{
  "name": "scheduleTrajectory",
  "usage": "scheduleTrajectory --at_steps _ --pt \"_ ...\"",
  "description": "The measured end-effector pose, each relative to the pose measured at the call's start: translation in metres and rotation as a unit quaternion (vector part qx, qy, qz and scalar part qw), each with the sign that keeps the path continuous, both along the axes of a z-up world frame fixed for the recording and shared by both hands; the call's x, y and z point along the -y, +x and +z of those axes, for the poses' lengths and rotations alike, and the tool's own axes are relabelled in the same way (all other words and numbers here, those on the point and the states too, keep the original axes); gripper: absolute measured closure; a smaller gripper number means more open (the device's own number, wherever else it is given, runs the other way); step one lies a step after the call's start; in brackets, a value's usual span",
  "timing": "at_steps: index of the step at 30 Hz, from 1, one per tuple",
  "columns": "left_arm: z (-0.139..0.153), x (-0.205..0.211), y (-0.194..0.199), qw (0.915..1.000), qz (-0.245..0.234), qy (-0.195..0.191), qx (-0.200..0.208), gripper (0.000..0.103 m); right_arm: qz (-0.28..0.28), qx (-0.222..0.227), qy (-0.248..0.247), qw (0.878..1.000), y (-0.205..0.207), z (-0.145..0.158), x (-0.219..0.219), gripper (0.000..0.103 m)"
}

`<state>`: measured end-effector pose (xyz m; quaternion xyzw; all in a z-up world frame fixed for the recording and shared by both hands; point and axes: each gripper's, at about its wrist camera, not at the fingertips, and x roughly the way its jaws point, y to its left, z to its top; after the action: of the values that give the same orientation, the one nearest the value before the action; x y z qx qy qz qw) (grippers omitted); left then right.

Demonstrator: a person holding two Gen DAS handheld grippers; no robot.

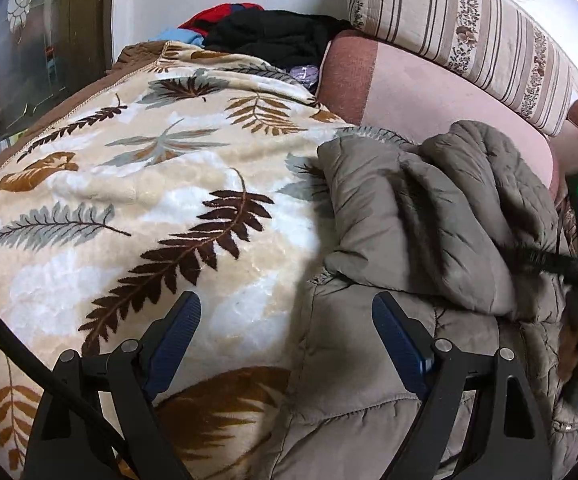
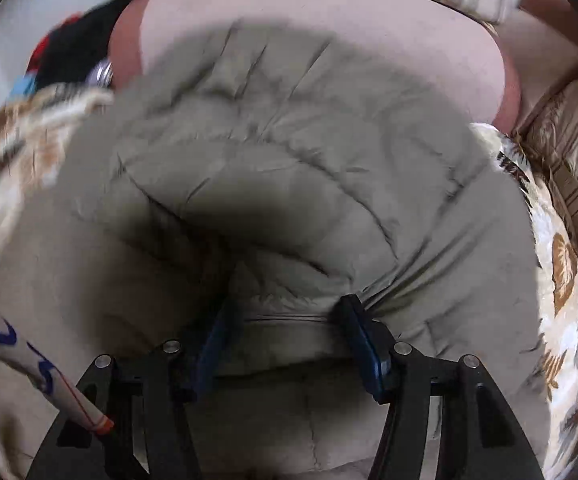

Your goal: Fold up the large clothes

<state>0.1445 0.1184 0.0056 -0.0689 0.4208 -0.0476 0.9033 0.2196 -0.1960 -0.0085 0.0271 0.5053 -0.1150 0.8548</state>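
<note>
Where jacket (image 1: 429, 208) ends — leafy blanket (image 1: 137, 184), cushions (image 1: 469, 32).

The puffy quilted jacket (image 1: 429, 208) is a dull khaki-olive all over, same shade in both views. Under it, the plush blanket (image 1: 137, 184) is cream and white with fern leaves in dark brown, tan and grey-blue, plus a brown border along its far left edge. The sofa seat (image 1: 429, 96) is pale dusty pink with a darker rust-pink band at its left end. The cushion (image 1: 469, 32) behind it has beige and brown stripes with little floral bands. The clothes pile (image 1: 257, 32) past the blanket's far edge is black, red and light blue. Both grippers have black frames with navy-blue pads (image 1: 181, 332).
</note>
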Motion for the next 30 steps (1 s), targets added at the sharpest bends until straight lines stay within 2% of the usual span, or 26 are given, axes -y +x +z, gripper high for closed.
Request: scheduleTrajectory --at_steps 3,5,9,12,15,18,22,25,30 --pt "-0.003 0.0 0.001 1.0 0.001 0.003 -0.007 0.016 0.002 0.027 -0.009 1.0 -0.008 -0.001 -0.001 0.041" --pt "-0.004 0.0 -0.001 1.0 0.001 0.004 -0.007 0.016 -0.001 0.034 -0.009 0.999 -0.012 0.011 0.001 0.042" --pt "-0.002 0.001 -0.002 1.0 -0.001 0.005 -0.001 0.016 0.012 0.091 -0.035 0.995 -0.055 0.046 -0.007 0.042" --pt "-0.003 0.003 -0.004 0.9999 -0.007 0.009 -0.002 0.016 0.033 0.107 -0.048 0.993 -0.112 0.061 -0.018 0.039" --pt "-0.003 0.006 -0.009 0.9999 -0.008 0.015 0.001 0.016 0.049 0.118 -0.062 0.99 -0.18 0.068 -0.018 0.029" --pt "0.001 0.012 -0.018 0.9995 -0.005 0.028 0.013 0.016 0.034 0.117 -0.1 0.987 -0.241 0.063 -0.004 0.026" --pt "0.011 0.022 -0.038 0.9986 0.008 0.034 0.04 0.016 0.002 0.093 -0.124 0.988 -0.293 0.056 0.024 0.026" --pt "0.019 0.032 -0.052 0.998 0.012 0.04 0.048 0.016 -0.03 0.101 -0.117 0.987 -0.326 0.059 0.05 0.026" --pt "0.053 0.054 -0.091 0.9956 0.005 0.056 0.075 0.016 -0.075 0.131 -0.056 0.987 -0.365 0.065 0.09 0.025"
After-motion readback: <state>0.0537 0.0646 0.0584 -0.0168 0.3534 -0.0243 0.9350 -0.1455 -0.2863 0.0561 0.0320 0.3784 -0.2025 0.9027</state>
